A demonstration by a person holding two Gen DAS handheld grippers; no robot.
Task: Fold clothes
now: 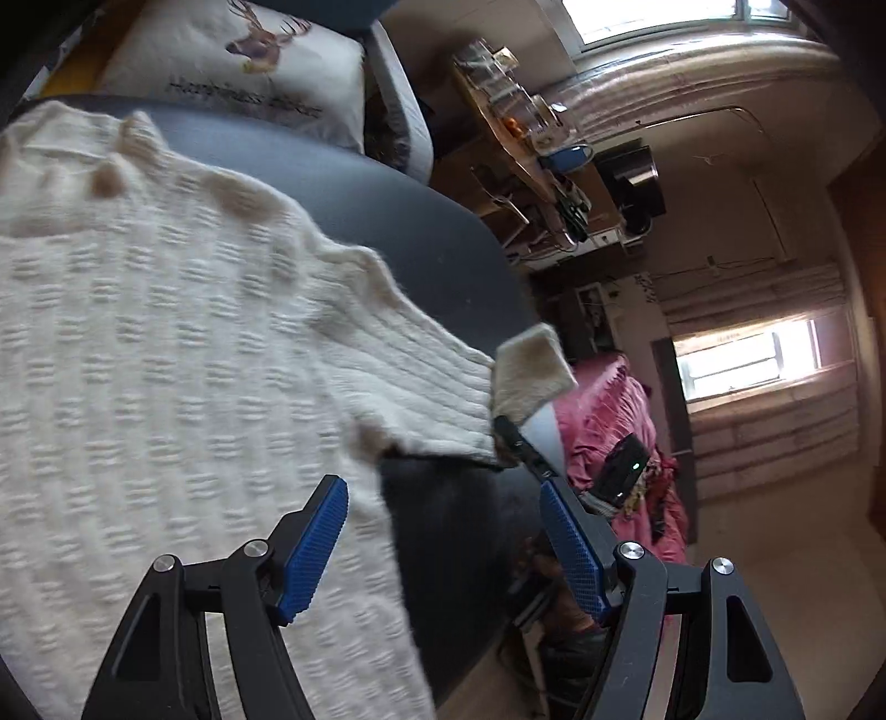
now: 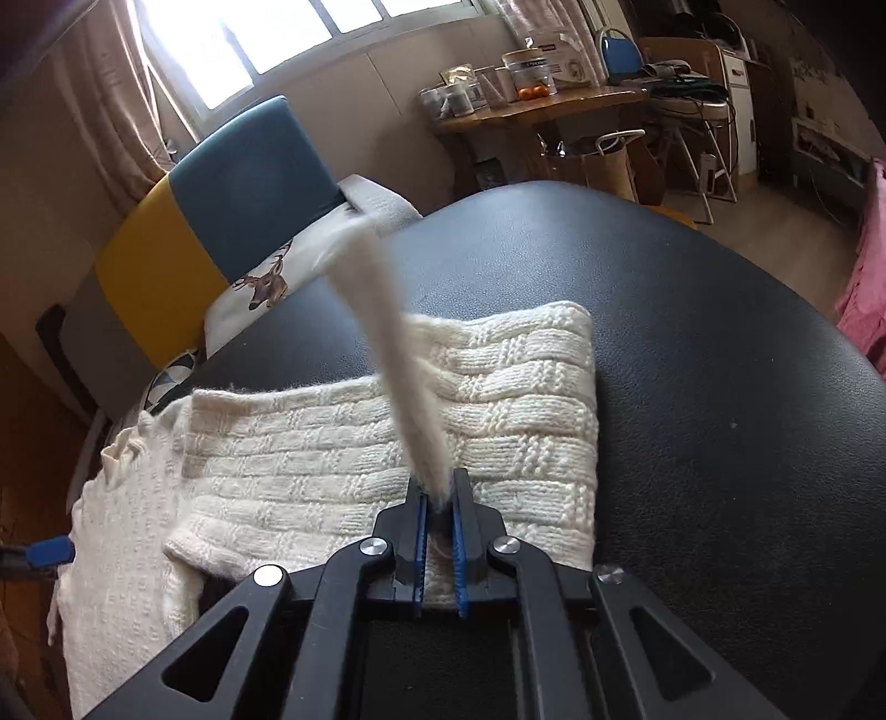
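Sweater (image 2: pixel 387 459) on black table (image 2: pixel 720 387); right gripper (image 2: pixel 440 498) pinches its edge, left gripper (image 1: pixel 443 531) spread wide, empty; deer cushion (image 1: pixel 249 61) behind.

A lived-in home: curtained window (image 2: pixel 232 50), deer-print cushion (image 1: pixel 243 61), cluttered wooden table (image 2: pixel 554 102) (jars, boxes).

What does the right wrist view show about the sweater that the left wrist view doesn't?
Only the right wrist view shows the right gripper shut on a raised strip of the cream sweater, with a folded section lying on the black table. Only the left wrist view shows the left gripper open, holding nothing, by the sweater's ribbed hem, plus a pink cloth beyond. Both show the sweater on the table and the deer cushion.
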